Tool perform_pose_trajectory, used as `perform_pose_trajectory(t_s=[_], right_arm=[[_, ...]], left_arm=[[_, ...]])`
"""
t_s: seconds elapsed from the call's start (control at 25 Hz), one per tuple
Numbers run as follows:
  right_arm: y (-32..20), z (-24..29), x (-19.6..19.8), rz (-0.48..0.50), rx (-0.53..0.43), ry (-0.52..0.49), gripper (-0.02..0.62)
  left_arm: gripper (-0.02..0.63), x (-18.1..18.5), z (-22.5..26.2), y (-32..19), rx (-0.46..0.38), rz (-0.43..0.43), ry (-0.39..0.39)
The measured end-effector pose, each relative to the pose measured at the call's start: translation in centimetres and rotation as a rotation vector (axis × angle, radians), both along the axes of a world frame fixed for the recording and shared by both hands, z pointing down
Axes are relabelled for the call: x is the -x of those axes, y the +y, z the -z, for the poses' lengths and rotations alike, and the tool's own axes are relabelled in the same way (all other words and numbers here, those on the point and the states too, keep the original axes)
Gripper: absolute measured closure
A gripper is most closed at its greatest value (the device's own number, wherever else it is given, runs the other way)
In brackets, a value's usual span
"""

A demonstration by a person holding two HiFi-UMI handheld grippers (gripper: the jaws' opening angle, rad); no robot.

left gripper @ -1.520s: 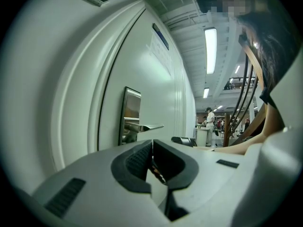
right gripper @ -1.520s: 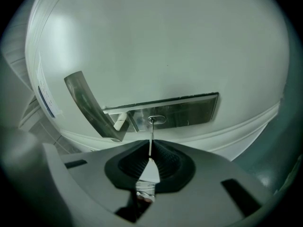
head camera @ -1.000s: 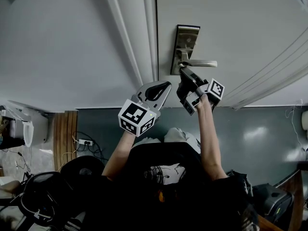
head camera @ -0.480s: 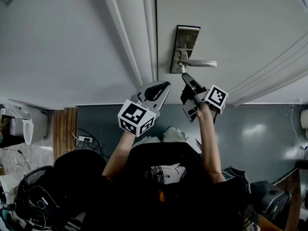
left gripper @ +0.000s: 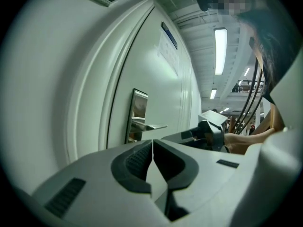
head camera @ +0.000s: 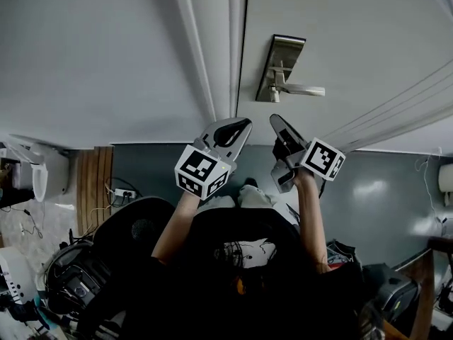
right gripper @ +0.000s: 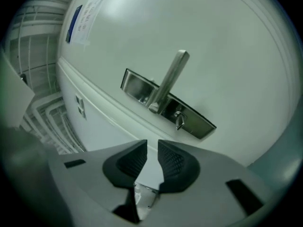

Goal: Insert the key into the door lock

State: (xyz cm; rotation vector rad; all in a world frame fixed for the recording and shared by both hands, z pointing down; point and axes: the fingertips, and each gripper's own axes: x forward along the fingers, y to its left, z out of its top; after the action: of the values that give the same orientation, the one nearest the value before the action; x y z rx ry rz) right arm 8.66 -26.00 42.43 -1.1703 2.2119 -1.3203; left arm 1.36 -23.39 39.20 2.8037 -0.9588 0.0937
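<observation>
A steel lock plate (head camera: 281, 66) with a lever handle (head camera: 306, 89) is mounted on the white door (head camera: 368, 27). In the right gripper view a small key (right gripper: 179, 121) hangs out of the keyhole at the plate's (right gripper: 140, 87) lower end, beside the handle (right gripper: 173, 77). My right gripper (head camera: 276, 119) is a short way back from the lock, and its jaws (right gripper: 152, 143) stand slightly apart with nothing between them. My left gripper (head camera: 245, 124) hovers beside it near the door's edge, shut and empty (left gripper: 152, 141).
The door frame (head camera: 212, 48) runs left of the lock. A paper notice (right gripper: 80, 18) is stuck higher on the door. Below, the floor holds a power strip (head camera: 125, 192), cables and dark gear (head camera: 92, 275) at the left.
My right gripper was at the lock under the handle; it has drawn back from the door and let go of the key, which stays in the keyhole. My left gripper has barely moved.
</observation>
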Motion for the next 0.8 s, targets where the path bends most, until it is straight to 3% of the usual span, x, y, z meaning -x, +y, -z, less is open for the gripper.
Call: perform_pose_trajectory(t_s=[0.16,0.32,0.8], right_arm=[[1.5,1.7,1.9,0.018,-0.041,0.094,0.538],[3.3,2.9,5.1,0.030,-0.065,0.110,0.538],[8.9,0.7,6.3,0.002,-0.097,0.182,0.540]], left_arm=[[0.594,1.9,0.5,0.9,0.007,0.016,0.006],[0.594,4.7,1.1,2.2,0.012,0.025,0.010],[0.594,5.7,-1.6,6.6,0.033,-0.020,0.013]])
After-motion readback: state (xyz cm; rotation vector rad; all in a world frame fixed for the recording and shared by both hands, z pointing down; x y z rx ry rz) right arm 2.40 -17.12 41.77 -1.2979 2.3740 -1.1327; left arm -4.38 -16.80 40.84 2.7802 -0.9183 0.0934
